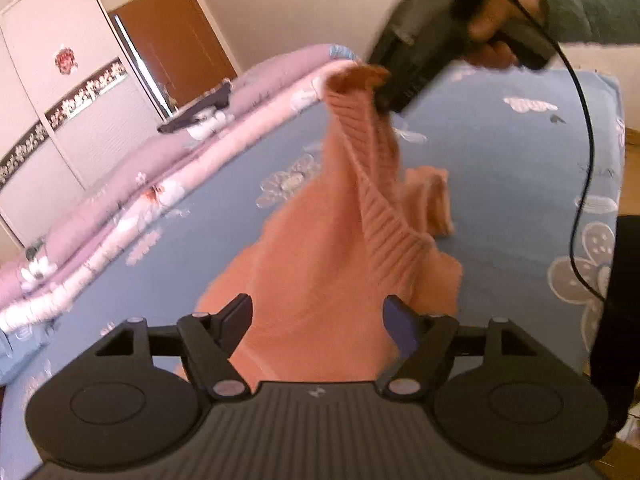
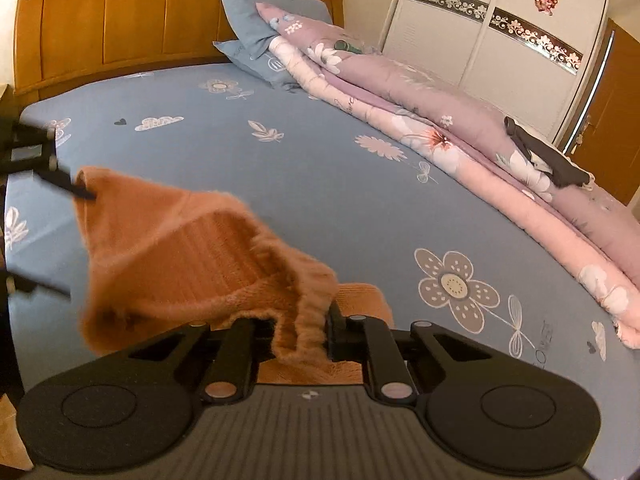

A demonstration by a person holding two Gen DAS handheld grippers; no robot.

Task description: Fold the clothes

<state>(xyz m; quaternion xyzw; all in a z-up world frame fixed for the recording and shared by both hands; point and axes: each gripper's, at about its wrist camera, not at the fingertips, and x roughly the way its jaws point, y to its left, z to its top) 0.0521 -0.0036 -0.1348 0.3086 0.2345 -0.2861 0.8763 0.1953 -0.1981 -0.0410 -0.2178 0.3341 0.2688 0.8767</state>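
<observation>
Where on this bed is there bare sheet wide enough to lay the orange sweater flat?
The blue sheet lies bare between the headboard, the orange sweater and the rolled quilt. It is crowded along the quilt side, where the pillows and a dark garment lie.

The left hand-held gripper (image 1: 316,316) points downward with its jaws standing wide apart, pressing on nothing. The right hand-held gripper (image 2: 292,332) has its jaws drawn close together, clamped on the ribbed edge of an orange knit sweater (image 2: 192,252). In the left wrist view a hand (image 1: 492,36) with a grey-green sleeve grips the right tool's handle, raised and tilted downward.
</observation>
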